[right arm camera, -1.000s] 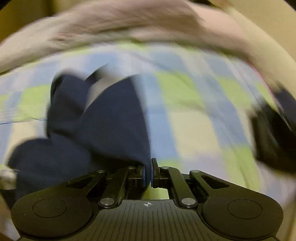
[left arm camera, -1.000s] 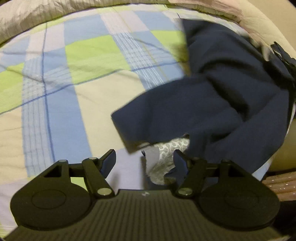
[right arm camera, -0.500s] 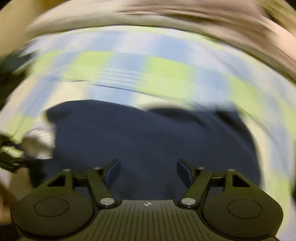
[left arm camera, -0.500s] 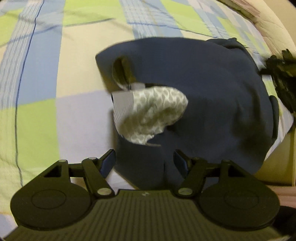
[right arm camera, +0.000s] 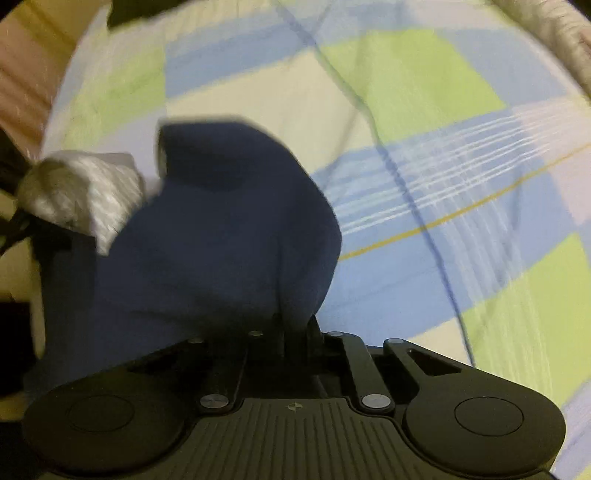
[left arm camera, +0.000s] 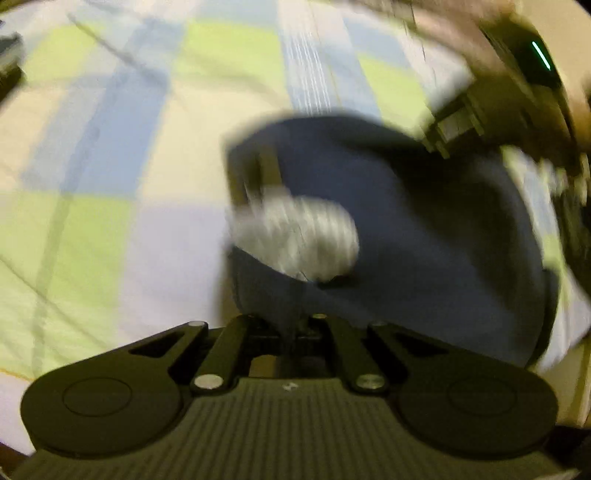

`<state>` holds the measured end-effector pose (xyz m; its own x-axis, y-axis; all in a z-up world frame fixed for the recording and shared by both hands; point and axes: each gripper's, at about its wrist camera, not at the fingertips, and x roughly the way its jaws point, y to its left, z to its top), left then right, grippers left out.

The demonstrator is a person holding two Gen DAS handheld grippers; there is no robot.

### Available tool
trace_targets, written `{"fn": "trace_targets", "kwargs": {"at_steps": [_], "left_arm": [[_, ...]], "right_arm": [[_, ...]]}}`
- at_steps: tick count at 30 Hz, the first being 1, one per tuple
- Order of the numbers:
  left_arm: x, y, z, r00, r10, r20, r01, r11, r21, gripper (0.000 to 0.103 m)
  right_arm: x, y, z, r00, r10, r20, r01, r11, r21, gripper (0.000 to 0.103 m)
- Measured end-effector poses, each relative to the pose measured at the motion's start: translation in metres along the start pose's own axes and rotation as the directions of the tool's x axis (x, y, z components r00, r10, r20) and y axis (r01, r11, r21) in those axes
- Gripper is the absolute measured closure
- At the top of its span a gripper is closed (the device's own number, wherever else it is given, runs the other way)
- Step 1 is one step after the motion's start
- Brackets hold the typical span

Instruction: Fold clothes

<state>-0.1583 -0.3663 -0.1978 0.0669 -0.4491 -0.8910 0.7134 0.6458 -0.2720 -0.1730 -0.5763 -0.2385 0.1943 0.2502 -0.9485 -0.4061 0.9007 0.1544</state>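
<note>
A navy blue garment (left arm camera: 424,240) lies bunched on the checked bedspread, with a grey-white patterned lining patch (left arm camera: 299,236) turned out. My left gripper (left arm camera: 293,330) is shut on the garment's near edge. In the right wrist view the same navy garment (right arm camera: 221,236) rises from my right gripper (right arm camera: 297,332), which is shut on a fold of it; the pale lining (right arm camera: 81,192) shows at the left. Both views are blurred by motion.
The bedspread (left arm camera: 110,147) has green, blue, cream and lilac squares and fills both views (right arm camera: 424,110). The other gripper, dark with a green light (left arm camera: 532,70), is at the upper right of the left view. A beige quilt edge (right arm camera: 554,26) borders the far side.
Both grippers were open half a second ago and have now shut on the navy garment's edge. The views have shifted and the cloth is being pulled up.
</note>
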Motion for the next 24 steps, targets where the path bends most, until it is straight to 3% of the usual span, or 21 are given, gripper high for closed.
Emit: {"fn": "trace_targets", "kwargs": {"at_steps": [3, 5, 9, 11, 12, 13, 14, 16, 17, 19, 22, 24], "left_arm": [[-0.041, -0.007, 0.058, 0.992, 0.003, 0.124, -0.016, 0.995, 0.103, 0.102], [-0.067, -0.012, 0.106, 0.975, 0.005, 0.22, -0.042, 0.986, 0.163, 0.102], [-0.105, -0.013, 0.212, 0.926, -0.021, 0.377, -0.057, 0.979, 0.196, 0.095], [-0.105, -0.017, 0.253, 0.913, 0.001, 0.408, -0.079, 0.982, 0.174, 0.076], [-0.102, -0.02, 0.266, 0.908, 0.02, 0.418, -0.098, 0.981, 0.167, 0.067], [-0.099, -0.024, 0.274, 0.903, 0.041, 0.427, -0.122, 0.979, 0.165, 0.053], [-0.095, -0.028, 0.282, 0.898, 0.061, 0.436, -0.145, 0.976, 0.162, 0.051], [-0.081, -0.031, 0.273, 0.911, 0.069, 0.406, -0.15, 0.973, 0.173, 0.045], [-0.073, -0.031, 0.266, 0.92, 0.069, 0.386, -0.148, 0.973, 0.18, 0.039], [-0.053, -0.033, 0.245, 0.941, 0.069, 0.332, -0.139, 0.971, 0.193, 0.039], [-0.004, -0.039, 0.187, 0.983, 0.042, 0.18, -0.08, 0.974, 0.21, 0.04], [0.023, -0.06, 0.143, 0.997, 0.001, 0.079, -0.024, 0.957, 0.289, 0.04]], "right_arm": [[-0.072, -0.011, -0.015, 0.982, -0.077, 0.17, 0.042, 0.978, 0.206, 0.096], [-0.13, -0.021, -0.028, 0.939, -0.2, 0.279, 0.092, 0.93, 0.357, 0.096], [-0.23, -0.057, -0.047, 0.794, -0.464, 0.393, 0.13, 0.761, 0.636, 0.095], [-0.263, -0.076, -0.051, 0.712, -0.573, 0.405, 0.134, 0.677, 0.724, 0.092], [-0.266, -0.086, -0.047, 0.677, -0.623, 0.392, 0.16, 0.644, 0.748, 0.074], [-0.268, -0.095, -0.044, 0.646, -0.667, 0.371, 0.191, 0.612, 0.767, 0.036], [-0.27, -0.101, -0.047, 0.627, -0.687, 0.368, 0.2, 0.598, 0.776, 0.021], [-0.275, -0.112, -0.054, 0.59, -0.72, 0.365, 0.209, 0.574, 0.792, 0.017], [-0.27, -0.112, -0.062, 0.601, -0.717, 0.352, 0.212, 0.568, 0.795, 0.017], [-0.257, -0.109, -0.077, 0.63, -0.707, 0.322, 0.217, 0.558, 0.801, 0.017], [-0.217, -0.086, -0.115, 0.72, -0.652, 0.237, 0.236, 0.552, 0.8, 0.017], [-0.187, -0.068, -0.146, 0.787, -0.594, 0.169, 0.255, 0.562, 0.787, 0.017]]}}
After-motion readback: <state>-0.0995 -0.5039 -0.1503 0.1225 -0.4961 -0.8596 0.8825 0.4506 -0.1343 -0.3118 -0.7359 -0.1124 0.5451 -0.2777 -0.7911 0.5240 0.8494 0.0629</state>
